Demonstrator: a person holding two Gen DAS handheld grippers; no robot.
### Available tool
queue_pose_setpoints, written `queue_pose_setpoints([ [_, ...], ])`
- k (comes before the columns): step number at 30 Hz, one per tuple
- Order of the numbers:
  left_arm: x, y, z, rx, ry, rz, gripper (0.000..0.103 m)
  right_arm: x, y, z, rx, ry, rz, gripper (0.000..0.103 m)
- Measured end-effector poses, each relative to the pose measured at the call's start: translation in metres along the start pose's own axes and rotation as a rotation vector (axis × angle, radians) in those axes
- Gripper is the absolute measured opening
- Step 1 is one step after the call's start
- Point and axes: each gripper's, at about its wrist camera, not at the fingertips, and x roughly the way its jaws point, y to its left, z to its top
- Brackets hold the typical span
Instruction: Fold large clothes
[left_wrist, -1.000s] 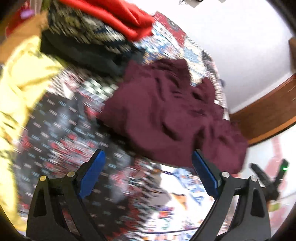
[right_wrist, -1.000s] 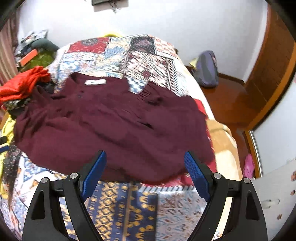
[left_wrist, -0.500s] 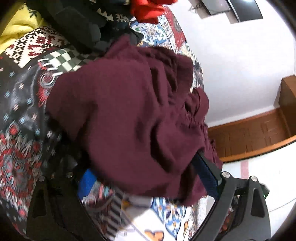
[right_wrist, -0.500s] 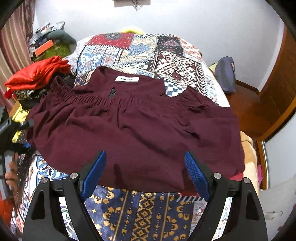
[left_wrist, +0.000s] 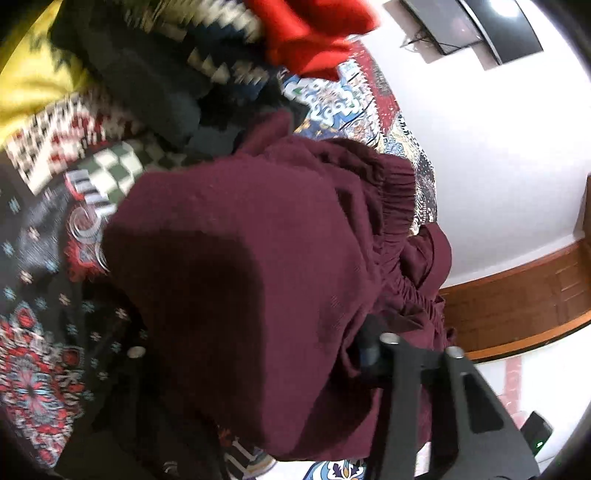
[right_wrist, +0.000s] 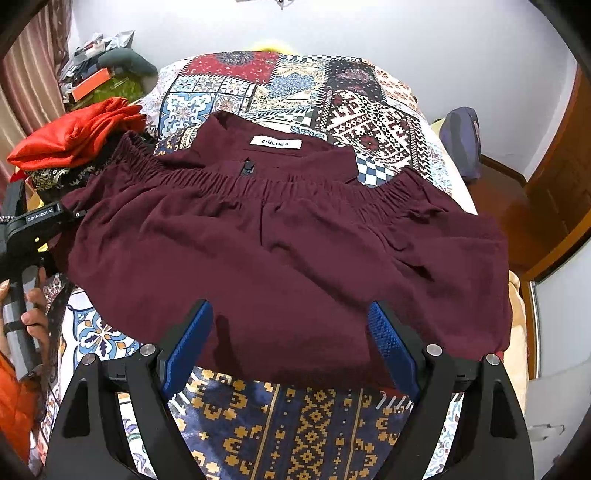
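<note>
- Nearest to me, my right gripper (right_wrist: 291, 347) has its blue-padded fingers (right_wrist: 186, 349) spread wide with nothing between them. It hovers over the near hem, which I judge is where I take hold for the next fold.
- Just under and beyond it lies the large maroon crinkle-fabric garment (right_wrist: 280, 243), spread flat across the patchwork-print bedspread (right_wrist: 295, 85). Its elastic gathering and white neck label (right_wrist: 275, 143) are on the far side, so the hem faces me for folding upward.
- At the garment's left edge sits my left gripper (right_wrist: 55, 218). In its own view maroon cloth (left_wrist: 258, 277) drapes over the fingers, so I cannot tell whether they are clamped on it; I take it that I am there to lift that side inward.
- Farther left, a rumpled red cloth (right_wrist: 77, 133) tops a heap of dark patterned clothes (left_wrist: 147, 74), kept off the working area.
- Farthest is the plain white wall (right_wrist: 369, 29).
</note>
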Motion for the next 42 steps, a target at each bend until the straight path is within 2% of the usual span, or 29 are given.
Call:
queue_pose_setpoints([
  [5,-0.038,-0.050,-0.006,0.204,-0.101,0.053,0.032,-0.006,0.005,0.003,-0.018,-0.006,-0.008,0.084],
  [11,-0.108,-0.109,-0.007,0.363,-0.259,-0.054,0.029,-0.021,0.017,0.019,-0.012,-0.044,0.030,0.084],
  [14,-0.146,-0.128,-0.001,0.407,-0.345,-0.065,0.028,-0.022,0.032,0.030,0.004,-0.057,0.094,0.084],
  [18,-0.180,-0.137,0.007,0.449,-0.448,0.008,0.028,-0.010,0.070,0.041,0.016,-0.046,0.214,0.084],
  [20,-0.183,-0.136,0.008,0.462,-0.475,0.064,0.028,0.001,0.093,0.043,0.002,-0.036,0.250,0.084],
  [23,-0.175,-0.129,0.012,0.462,-0.476,0.126,0.028,0.026,0.124,0.041,-0.035,0.025,0.284,0.084],
  [28,-0.139,-0.120,0.009,0.446,-0.404,0.186,0.028,0.077,0.152,0.025,-0.048,0.172,0.319,0.086],
  [33,-0.134,-0.128,-0.003,0.475,-0.410,0.182,0.028,0.065,0.130,0.030,-0.038,0.187,0.407,0.084],
  [36,-0.131,-0.147,-0.009,0.503,-0.412,0.163,0.028,0.040,0.095,0.029,-0.005,0.120,0.398,0.084],
  [38,-0.125,-0.163,-0.015,0.524,-0.406,0.144,0.028,0.025,0.065,0.024,0.025,0.076,0.361,0.084],
  [42,-0.108,-0.194,-0.029,0.564,-0.384,0.111,0.028,0.013,0.005,0.001,0.102,0.051,0.183,0.084],
])
